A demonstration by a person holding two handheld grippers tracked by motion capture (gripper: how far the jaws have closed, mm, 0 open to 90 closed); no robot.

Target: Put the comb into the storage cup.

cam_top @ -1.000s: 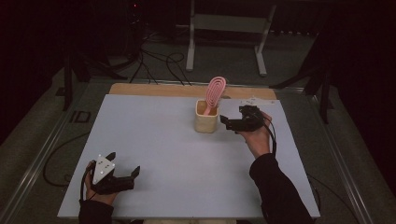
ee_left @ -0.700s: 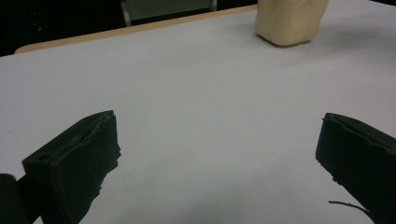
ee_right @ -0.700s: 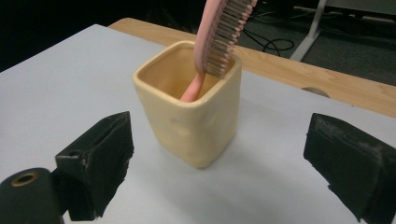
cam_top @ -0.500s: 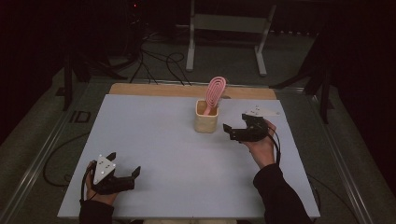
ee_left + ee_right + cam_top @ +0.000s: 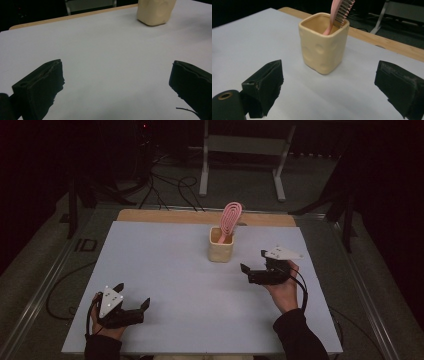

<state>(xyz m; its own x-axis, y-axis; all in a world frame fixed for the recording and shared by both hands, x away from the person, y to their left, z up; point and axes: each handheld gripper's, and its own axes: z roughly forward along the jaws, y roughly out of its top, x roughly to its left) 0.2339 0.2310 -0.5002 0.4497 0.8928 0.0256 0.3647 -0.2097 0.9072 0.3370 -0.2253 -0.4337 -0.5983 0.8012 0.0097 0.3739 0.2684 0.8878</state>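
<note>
My right gripper (image 5: 252, 266) had drawn back from the cream cup (image 5: 221, 244) toward my side of the white table (image 5: 165, 270), jaws wide apart and empty. My left gripper (image 5: 133, 296), also spread and empty, rested at the near left edge, well apart. Ahead of the right jaws stood the cup (image 5: 323, 42), the pink hairbrush (image 5: 229, 219) upright in it, handle down; my right hand (image 5: 282, 287) was nearer.

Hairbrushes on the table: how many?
1. The pink hairbrush stands handle-down in the cream cup, far centre of the table, ahead of the right hand-held gripper.
</note>
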